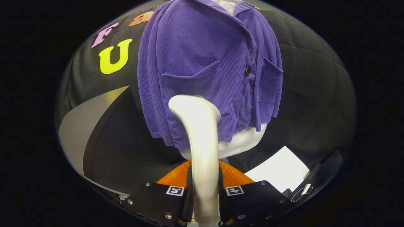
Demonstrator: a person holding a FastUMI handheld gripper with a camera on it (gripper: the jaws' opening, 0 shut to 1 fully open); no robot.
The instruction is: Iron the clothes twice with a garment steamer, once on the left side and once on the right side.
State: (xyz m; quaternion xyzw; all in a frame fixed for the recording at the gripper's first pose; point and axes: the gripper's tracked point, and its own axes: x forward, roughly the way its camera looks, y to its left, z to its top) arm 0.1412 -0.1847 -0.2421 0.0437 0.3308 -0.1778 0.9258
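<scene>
A purple corduroy shirt with two chest pockets and dark buttons hangs on a white mannequin torso straight ahead. My gripper is shut on the handle of a cream garment steamer, which rises between the fingers. The steamer's head sits against the shirt's lower left part, just under the left pocket. The shirt's hem behind the steamer is hidden.
A white sheet of paper lies on the dark surface beyond the right finger. A grey panel stands to the left of the mannequin. Black quilted cloth forms the wall behind. A white cable loops by the paper's near corner.
</scene>
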